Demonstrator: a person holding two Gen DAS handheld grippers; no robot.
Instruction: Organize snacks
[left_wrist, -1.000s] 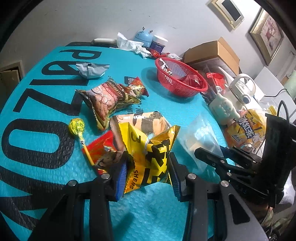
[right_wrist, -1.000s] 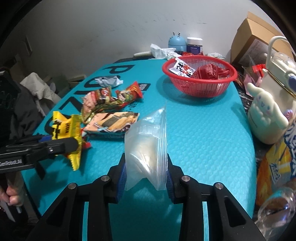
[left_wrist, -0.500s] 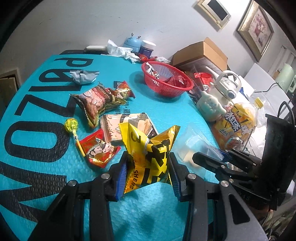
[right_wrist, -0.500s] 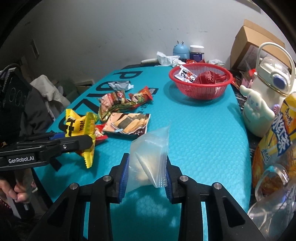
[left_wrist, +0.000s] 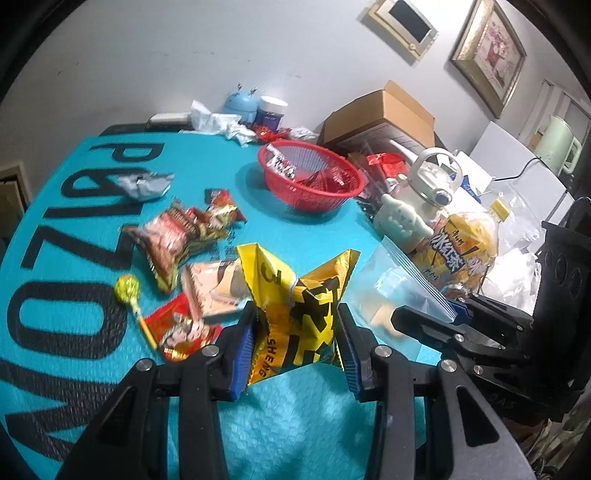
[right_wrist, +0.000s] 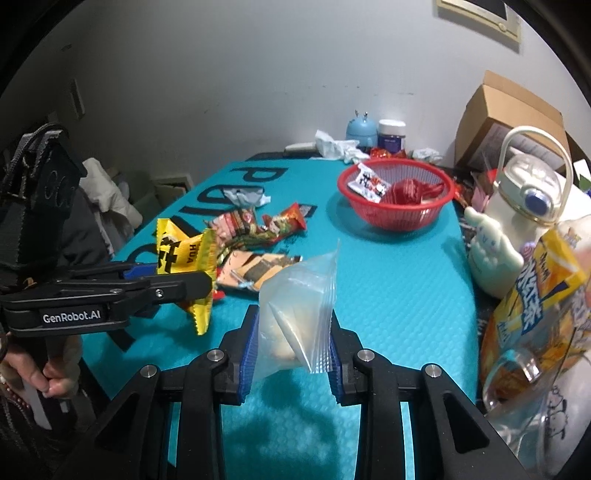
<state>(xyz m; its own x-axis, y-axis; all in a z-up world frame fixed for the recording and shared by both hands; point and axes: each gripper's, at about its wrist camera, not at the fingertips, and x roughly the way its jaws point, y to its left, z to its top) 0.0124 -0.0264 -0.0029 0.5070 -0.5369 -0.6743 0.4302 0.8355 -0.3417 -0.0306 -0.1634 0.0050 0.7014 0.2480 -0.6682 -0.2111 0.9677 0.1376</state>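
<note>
Yellow crinkly snack packet (left_wrist: 295, 314) sits clenched in your left gripper (left_wrist: 295, 343); your right gripper (right_wrist: 291, 343) clamps the clear zip bag (right_wrist: 295, 306). Both are lifted, so next carry them to the far red mesh basket (right_wrist: 397, 218).

Open mat (right_wrist: 399, 280): lay bare up to red basket (right_wrist: 395, 214).
Left: blocked by scattered snack packets (right_wrist: 255, 229).
Right: crowded by white bottle (right_wrist: 517, 221).

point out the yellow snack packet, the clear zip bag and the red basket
yellow snack packet (left_wrist: 295, 314), left wrist view, on its printed front
clear zip bag (right_wrist: 295, 306), right wrist view, on its see-through side
red basket (right_wrist: 397, 218), right wrist view, on its outer wall
</note>
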